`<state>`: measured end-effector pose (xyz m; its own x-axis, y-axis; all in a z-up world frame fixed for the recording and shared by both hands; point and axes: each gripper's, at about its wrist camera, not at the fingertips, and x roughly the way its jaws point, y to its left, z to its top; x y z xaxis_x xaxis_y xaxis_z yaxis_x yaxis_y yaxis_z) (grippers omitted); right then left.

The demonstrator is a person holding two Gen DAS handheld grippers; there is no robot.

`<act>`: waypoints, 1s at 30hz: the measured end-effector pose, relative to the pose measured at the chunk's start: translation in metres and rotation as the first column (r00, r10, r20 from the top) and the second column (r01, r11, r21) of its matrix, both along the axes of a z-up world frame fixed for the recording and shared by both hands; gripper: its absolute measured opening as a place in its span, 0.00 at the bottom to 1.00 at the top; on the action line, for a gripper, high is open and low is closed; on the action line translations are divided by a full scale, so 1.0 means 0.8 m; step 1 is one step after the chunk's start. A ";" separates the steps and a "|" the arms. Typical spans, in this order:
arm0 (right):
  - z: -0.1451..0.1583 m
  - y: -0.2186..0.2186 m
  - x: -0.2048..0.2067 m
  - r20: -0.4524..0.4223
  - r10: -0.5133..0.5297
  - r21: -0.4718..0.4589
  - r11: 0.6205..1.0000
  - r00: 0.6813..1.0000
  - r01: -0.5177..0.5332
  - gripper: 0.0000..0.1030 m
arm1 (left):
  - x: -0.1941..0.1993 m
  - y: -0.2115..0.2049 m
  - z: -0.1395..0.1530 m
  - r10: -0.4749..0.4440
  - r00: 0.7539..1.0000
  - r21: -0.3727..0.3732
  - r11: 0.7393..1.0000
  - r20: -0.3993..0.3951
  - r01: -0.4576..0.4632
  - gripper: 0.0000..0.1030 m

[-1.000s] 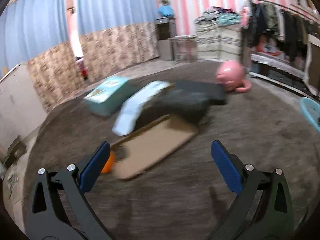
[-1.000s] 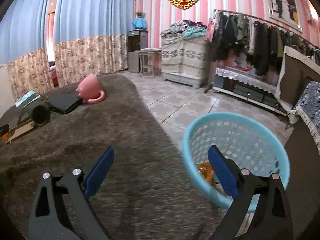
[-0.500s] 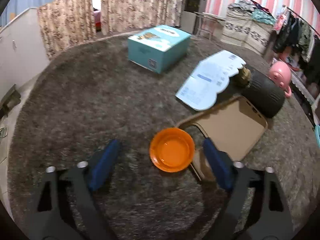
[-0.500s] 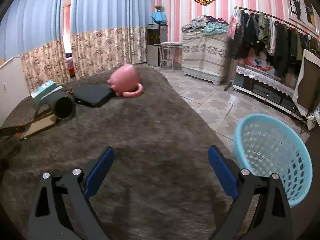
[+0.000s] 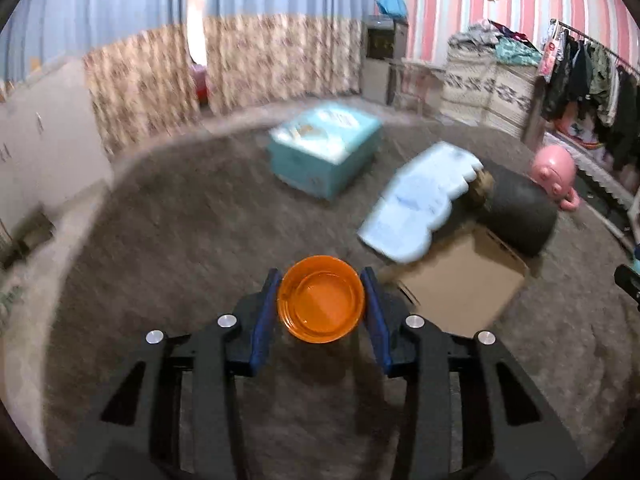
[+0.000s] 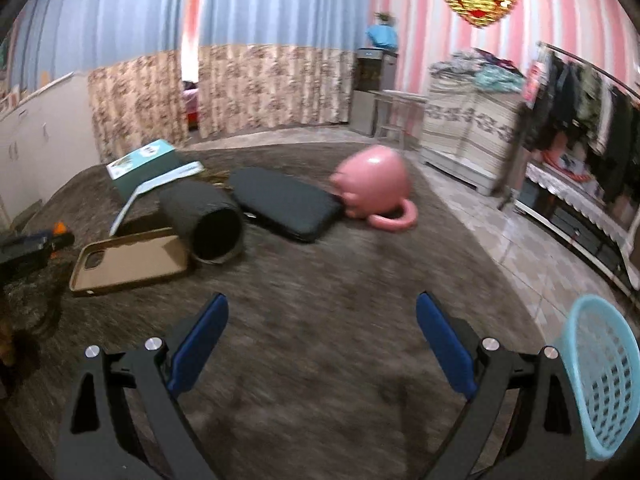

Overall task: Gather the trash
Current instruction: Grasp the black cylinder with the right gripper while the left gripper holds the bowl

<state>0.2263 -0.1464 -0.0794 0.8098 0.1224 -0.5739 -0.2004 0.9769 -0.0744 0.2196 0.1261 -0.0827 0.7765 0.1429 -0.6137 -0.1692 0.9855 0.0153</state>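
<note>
My left gripper (image 5: 321,300) is shut on a round orange plastic lid (image 5: 321,299), held between its blue pads just above the brown carpeted table (image 5: 180,240). In the right wrist view the left gripper with a sliver of orange shows at the far left (image 6: 40,242). My right gripper (image 6: 322,322) is open and empty above the carpet. A light blue mesh basket (image 6: 596,380) stands off the table's right edge, beside the right gripper.
On the table lie a teal box (image 5: 324,150), a pale blue paper packet (image 5: 420,200), a black cylinder (image 6: 204,220), a brown phone case (image 6: 128,260), a black pouch (image 6: 284,204) and a pink pig mug (image 6: 372,192). Tiled floor lies to the right.
My left gripper closed on the orange lid and lifted it slightly. My right gripper swung left, away from the basket, which now sits at the view's right edge.
</note>
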 end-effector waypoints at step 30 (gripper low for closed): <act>0.008 0.056 0.047 -0.008 0.150 0.035 0.988 0.989 -0.150 0.63 | 0.003 0.055 0.002 0.167 0.982 -0.002 0.986 0.090 -0.168 0.38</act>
